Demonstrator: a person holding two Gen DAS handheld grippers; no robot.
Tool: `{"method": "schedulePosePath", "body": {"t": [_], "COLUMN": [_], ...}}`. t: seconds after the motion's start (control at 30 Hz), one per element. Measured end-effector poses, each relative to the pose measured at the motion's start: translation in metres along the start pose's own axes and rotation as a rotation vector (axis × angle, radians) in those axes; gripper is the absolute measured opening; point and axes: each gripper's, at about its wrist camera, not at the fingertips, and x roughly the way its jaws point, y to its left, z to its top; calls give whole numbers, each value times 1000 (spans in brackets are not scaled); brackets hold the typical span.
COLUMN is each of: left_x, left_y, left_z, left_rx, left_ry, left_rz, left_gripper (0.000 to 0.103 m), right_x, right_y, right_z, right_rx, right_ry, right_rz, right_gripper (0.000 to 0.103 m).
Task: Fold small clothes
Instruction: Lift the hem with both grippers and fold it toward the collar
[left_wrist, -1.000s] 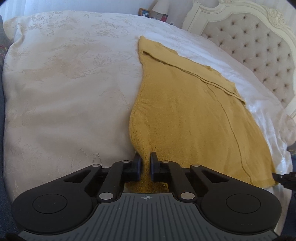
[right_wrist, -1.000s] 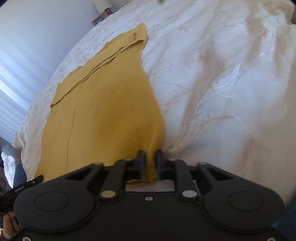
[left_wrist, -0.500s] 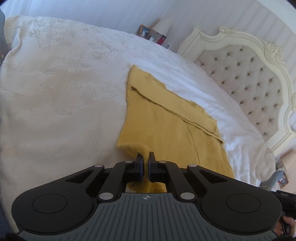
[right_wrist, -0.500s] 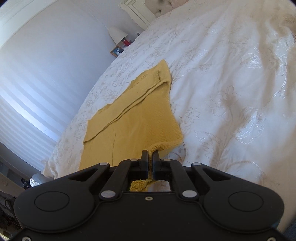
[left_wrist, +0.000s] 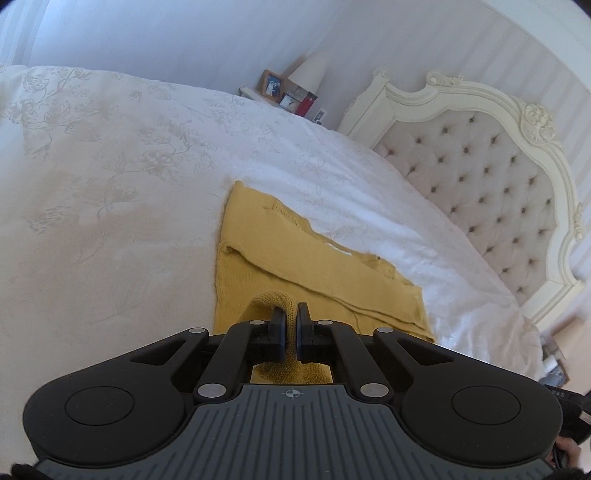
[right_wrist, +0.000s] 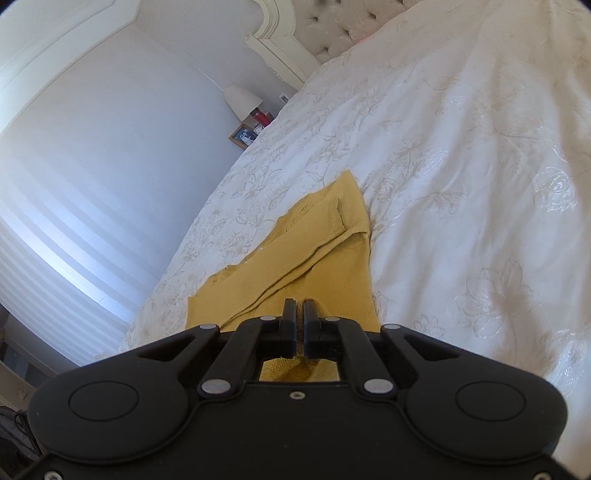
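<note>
A mustard-yellow knit garment lies on the white bedspread, its far part flat with a folded band across it. My left gripper is shut on the garment's near hem, which bulges up over the fingertips. In the right wrist view the same garment stretches away from my right gripper, which is shut on the other near corner of the hem. Both near corners are lifted off the bed. The cloth under each gripper body is mostly hidden.
A cream tufted headboard stands at the right of the left wrist view. A bedside table with a lamp and photo frames sits beyond the bed by the wall. A person's hand shows at the lower right edge.
Both grippers have risen and travelled toward the garment's far end, carrying the near hem with them. The visible flat part of the garment has grown shorter and the room walls have come into view.
</note>
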Motion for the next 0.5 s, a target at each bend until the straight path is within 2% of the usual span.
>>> {"method": "schedulePosePath", "body": {"t": [0.27,0.5], "left_x": [36,83], "left_y": [-6,2], "left_z": [36,68], "left_rx": [15,-10], "left_ry": [-28,-29], "left_rz": [-5,4], "left_gripper": [5,5], "right_x": [45,108], "right_y": [3,5], "right_z": [39,79], "right_rx": [1,-15], "right_ry": [-20,-32], "right_rz": [8,-13], "right_gripper": [9,9]}}
